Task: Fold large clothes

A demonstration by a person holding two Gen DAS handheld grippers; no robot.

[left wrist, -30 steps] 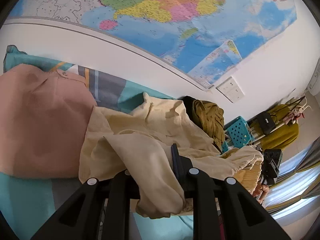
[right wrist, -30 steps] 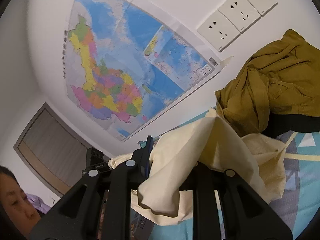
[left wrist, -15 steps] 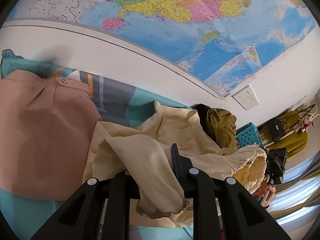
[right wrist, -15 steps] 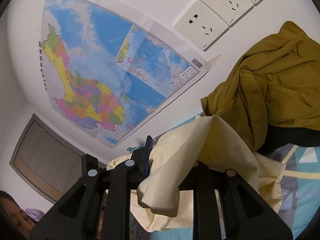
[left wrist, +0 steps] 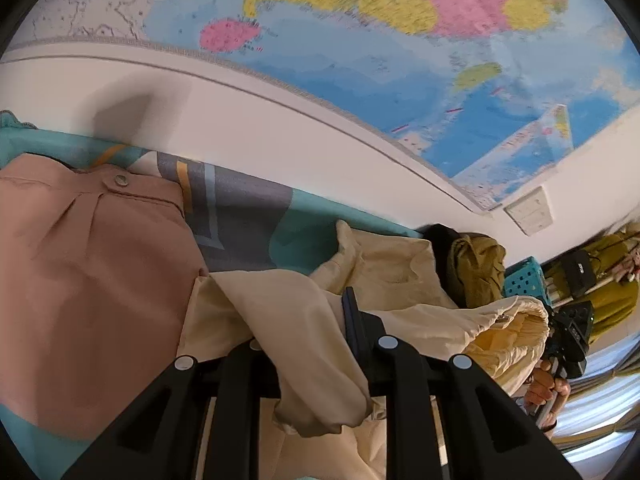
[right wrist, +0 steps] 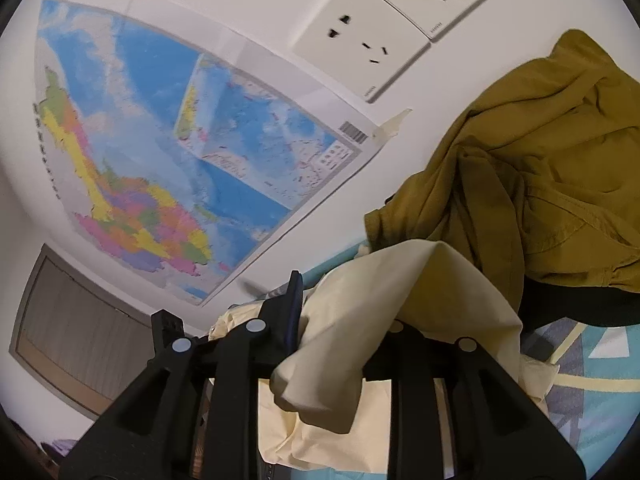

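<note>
Both grippers are pinching the cream garment: your left gripper is pressing a bunched fold of the garment between its pads, and your right gripper is holding another edge, though its jaws have just been opening a little with the cloth between them and draped over the fingers. You are carrying it low over the bed, with the rest of the cream cloth trailing away toward 2 o'clock in the left view, where your right gripper is showing at 3 o'clock. A pink garment is lying flat at 9 o'clock, touching the cream one's edge. An olive garment is heaped against the wall at 2 o'clock in the right view, just beyond the cream cloth.

You are handling something light, thin and limp; it is sagging and creasing between the grips and will not keep a line unless you are holding it taut. It looks smooth, so a loosening pinch is likely letting it slide out. Judging from the bunching, you are better off gripping at a hem or corner, a single layer pair rather than a wad, with both grips well apart along one edge.
</note>
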